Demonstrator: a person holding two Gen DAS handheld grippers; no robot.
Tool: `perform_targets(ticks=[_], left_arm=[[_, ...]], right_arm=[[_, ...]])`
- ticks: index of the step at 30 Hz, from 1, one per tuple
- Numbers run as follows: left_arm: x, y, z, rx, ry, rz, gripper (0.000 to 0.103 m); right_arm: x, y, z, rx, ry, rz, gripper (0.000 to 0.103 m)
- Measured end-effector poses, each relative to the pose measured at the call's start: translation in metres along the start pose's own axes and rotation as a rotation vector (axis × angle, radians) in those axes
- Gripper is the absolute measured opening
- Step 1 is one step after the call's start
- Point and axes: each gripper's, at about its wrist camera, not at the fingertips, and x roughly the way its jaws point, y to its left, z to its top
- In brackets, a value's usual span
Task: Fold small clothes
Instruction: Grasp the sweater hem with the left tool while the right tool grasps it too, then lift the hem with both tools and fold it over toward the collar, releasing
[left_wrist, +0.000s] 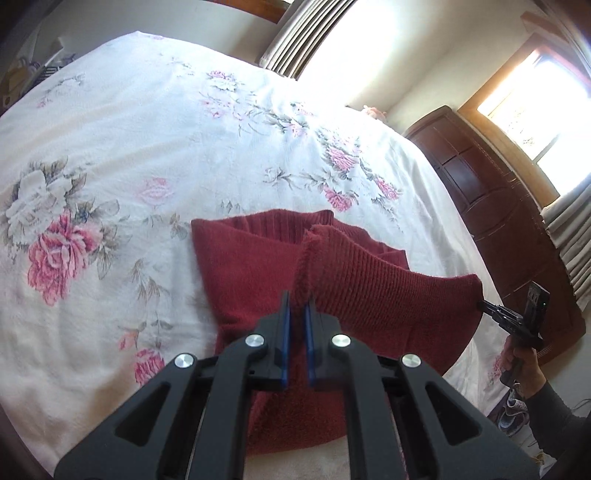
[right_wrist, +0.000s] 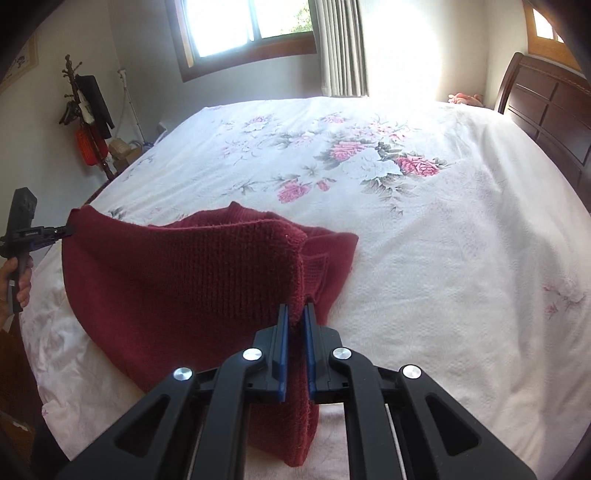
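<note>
A dark red knitted garment (left_wrist: 258, 266) lies on the floral bedspread (left_wrist: 129, 155) with its near edge lifted. My left gripper (left_wrist: 298, 301) is shut on one corner of that ribbed edge. In the left wrist view my right gripper (left_wrist: 482, 305) pinches the other corner, at the far right. The right wrist view shows the same garment (right_wrist: 177, 280) stretched between both tools: my right gripper (right_wrist: 295, 310) is shut on its edge, and my left gripper (right_wrist: 68, 231) grips the far left corner. The rest of the garment drapes down onto the bed.
The bed's white floral cover (right_wrist: 424, 229) stretches far ahead and to the right. A dark wooden headboard (right_wrist: 546, 114) stands at the right, a coat stand (right_wrist: 86, 110) at the left wall, windows with curtains (right_wrist: 340, 44) behind. A hand (left_wrist: 524, 365) holds the right tool.
</note>
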Motion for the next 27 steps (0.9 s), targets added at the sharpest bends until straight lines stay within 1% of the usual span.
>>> perform_targets(ticks=[4, 7, 12, 15, 19, 22, 24, 25, 27], left_arm=[[0.021, 0.005, 0.04, -0.009, 0.001, 0.008, 0.005], [0.041, 0.012, 0.061, -0.02, 0.012, 0.022, 0.005], [0.077, 0.031, 0.086, -0.049, 0.048, 0.056, 0.005], [0.1, 0.046, 0.094, -0.072, 0.071, 0.072, 0.005], [0.129, 0.061, 0.105, -0.097, 0.108, 0.085, 0.005], [0.157, 0.075, 0.103, -0.115, 0.179, 0.123, 0.005], [0.172, 0.085, 0.098, -0.134, 0.217, 0.141, 0.005], [0.176, 0.09, 0.096, -0.151, 0.223, 0.138, 0.005], [0.177, 0.098, 0.096, -0.192, 0.209, 0.111, 0.005]], right_arm=[[0.02, -0.014, 0.033, 0.032, 0.0, -0.014, 0.007], [0.04, -0.023, 0.055, 0.049, 0.009, -0.025, 0.007], [0.078, -0.032, 0.084, 0.035, 0.044, -0.057, 0.007], [0.106, -0.037, 0.094, 0.036, 0.081, -0.072, 0.007], [0.141, -0.044, 0.098, 0.048, 0.133, -0.085, 0.007], [0.173, -0.057, 0.094, 0.095, 0.217, -0.084, 0.007], [0.19, -0.062, 0.085, 0.111, 0.261, -0.098, 0.007], [0.195, -0.065, 0.082, 0.118, 0.271, -0.104, 0.007], [0.198, -0.069, 0.079, 0.14, 0.269, -0.101, 0.007]])
